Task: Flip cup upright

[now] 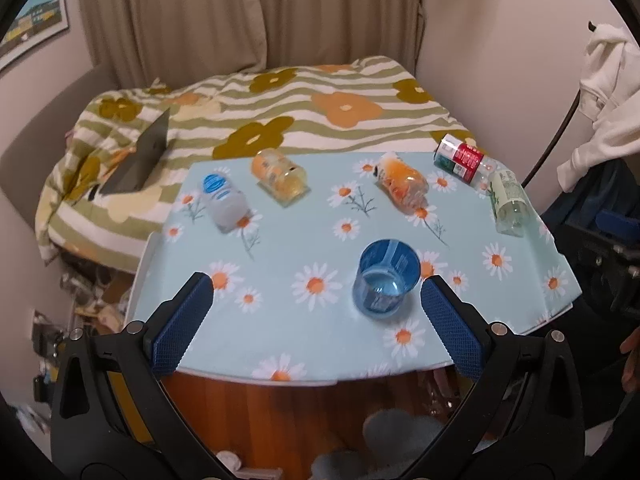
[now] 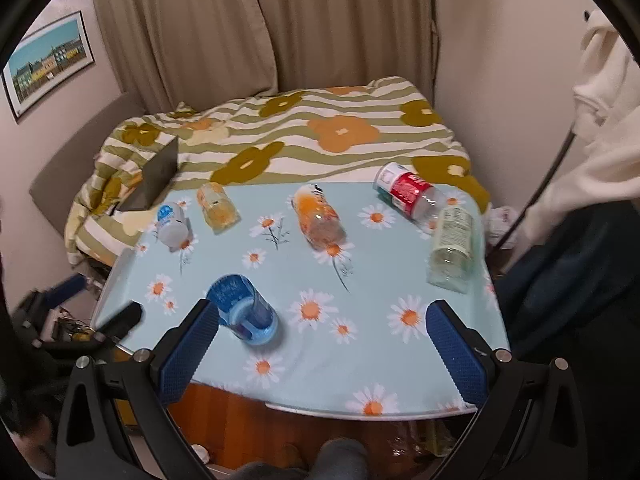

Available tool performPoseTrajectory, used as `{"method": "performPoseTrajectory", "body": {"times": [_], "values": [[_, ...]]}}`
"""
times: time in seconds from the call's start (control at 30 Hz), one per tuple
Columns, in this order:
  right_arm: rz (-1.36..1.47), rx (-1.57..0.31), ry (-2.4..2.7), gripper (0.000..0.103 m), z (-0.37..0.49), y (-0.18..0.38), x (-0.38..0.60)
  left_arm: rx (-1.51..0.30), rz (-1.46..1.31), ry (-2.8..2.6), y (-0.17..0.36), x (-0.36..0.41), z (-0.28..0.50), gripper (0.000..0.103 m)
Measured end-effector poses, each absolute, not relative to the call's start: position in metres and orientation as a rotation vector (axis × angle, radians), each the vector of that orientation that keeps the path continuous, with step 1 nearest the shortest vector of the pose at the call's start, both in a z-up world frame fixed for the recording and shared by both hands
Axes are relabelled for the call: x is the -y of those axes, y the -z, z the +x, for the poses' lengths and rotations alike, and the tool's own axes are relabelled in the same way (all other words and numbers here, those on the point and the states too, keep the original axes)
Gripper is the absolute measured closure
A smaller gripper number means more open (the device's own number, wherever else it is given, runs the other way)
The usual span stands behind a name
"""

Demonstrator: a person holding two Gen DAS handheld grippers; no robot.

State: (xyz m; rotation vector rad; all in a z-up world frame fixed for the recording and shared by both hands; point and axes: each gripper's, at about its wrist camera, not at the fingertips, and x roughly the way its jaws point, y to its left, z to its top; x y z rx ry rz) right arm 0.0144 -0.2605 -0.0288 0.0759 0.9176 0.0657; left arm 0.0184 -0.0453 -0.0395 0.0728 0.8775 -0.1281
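A clear blue plastic cup [image 1: 386,282] stands on the daisy-print table [image 1: 280,320] near its front edge, its open mouth up and tipped toward the camera in the left wrist view. In the right wrist view the cup [image 2: 244,310] sits at the front left. My left gripper [image 1: 316,292] is open and empty, its right fingertip just beside the cup. My right gripper [image 2: 322,320] is open and empty, its left fingertip close to the cup. Part of the left gripper [image 2: 120,320] shows at the table's left edge.
Several bottles lie on their sides along the table's far half: a white one with a blue cap [image 1: 224,200], two orange ones [image 1: 280,174] [image 1: 402,184], a red-labelled one [image 1: 460,158], a green-labelled one [image 1: 508,204]. A bed with a flowered cover [image 1: 280,120] lies behind.
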Motion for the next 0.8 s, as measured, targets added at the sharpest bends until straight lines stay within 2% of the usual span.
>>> {"method": "performPoseTrajectory", "body": {"times": [0.8], "values": [[0.038, -0.877, 0.063, 0.000, -0.018, 0.017, 0.247, -0.862, 0.051, 0.148, 0.022, 0.033, 0.003, 0.000]]}}
